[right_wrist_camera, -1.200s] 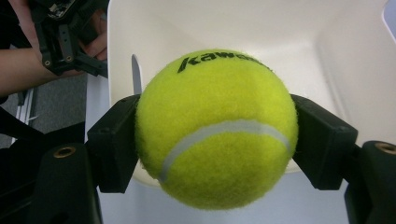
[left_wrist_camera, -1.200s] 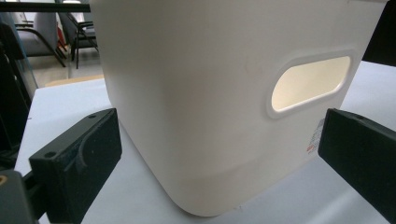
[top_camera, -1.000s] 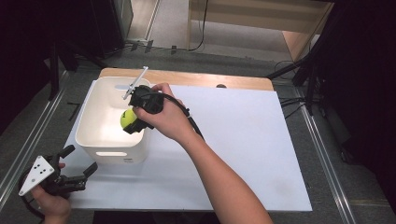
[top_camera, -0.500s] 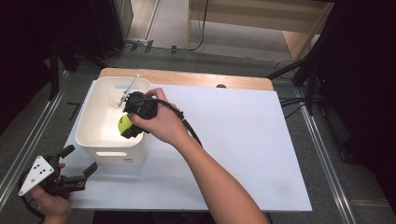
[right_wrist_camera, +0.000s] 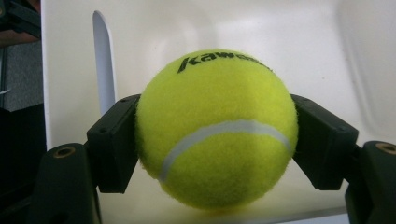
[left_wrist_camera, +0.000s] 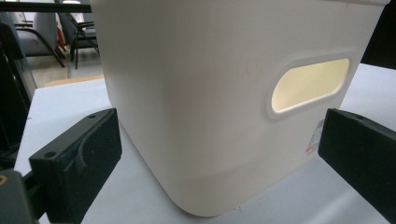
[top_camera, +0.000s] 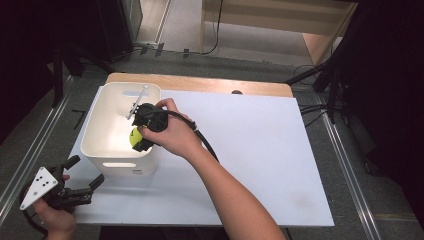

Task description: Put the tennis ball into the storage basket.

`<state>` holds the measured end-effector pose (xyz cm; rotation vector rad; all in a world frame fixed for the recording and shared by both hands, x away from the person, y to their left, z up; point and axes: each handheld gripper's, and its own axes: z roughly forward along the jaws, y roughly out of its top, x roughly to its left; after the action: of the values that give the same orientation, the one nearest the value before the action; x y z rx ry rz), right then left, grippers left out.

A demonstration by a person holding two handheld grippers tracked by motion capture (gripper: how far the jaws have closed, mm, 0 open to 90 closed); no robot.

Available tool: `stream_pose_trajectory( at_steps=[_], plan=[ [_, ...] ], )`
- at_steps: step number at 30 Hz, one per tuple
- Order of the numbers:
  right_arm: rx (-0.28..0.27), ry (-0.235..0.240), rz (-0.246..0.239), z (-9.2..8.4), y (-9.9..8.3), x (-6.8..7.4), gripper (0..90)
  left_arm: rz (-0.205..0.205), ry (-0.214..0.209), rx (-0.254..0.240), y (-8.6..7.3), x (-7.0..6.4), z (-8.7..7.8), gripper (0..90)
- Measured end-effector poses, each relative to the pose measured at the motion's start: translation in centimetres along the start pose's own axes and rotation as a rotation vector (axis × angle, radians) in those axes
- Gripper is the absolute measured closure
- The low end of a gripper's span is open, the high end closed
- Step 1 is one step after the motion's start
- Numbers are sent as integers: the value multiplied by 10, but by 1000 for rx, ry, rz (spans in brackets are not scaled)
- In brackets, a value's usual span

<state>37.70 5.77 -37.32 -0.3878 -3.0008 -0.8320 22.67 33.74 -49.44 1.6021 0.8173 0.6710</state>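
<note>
Nearest, the left gripper (top_camera: 75, 192) waits with fingers wide open, holding nothing, just before the white bin (top_camera: 102, 152). Farther in, the right gripper (top_camera: 141, 141) has its 2 fingers clamped on the tennis ball (top_camera: 135, 137), held inside the bin. The step looks like placing; next comes opening over the floor.

Black lettering "Kawa…" is printed across the top of the yellow tennis ball (right_wrist_camera: 217, 128) — rest curves out of sight. A small sticker (left_wrist_camera: 315, 135) is seen on the white bin (left_wrist_camera: 210, 93) — print too small, illegible.
</note>
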Motion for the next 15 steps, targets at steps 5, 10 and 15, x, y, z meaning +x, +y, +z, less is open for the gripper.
stream_pose_trajectory(
  at_steps=[5, 10, 15],
  plan=[
    [21, 5, -1, 2, 0, 0, 233, 1, 1, 1, 0, 0, 0, 0],
    [29, 5, -10, 4, 0, 1, 233, 2, 2, 0, 0, 0, 0, 0],
    [34, 11, -15, 3, 0, 0, 232, -4, 2, -9, 0, 0, -1, 0]
  ],
)
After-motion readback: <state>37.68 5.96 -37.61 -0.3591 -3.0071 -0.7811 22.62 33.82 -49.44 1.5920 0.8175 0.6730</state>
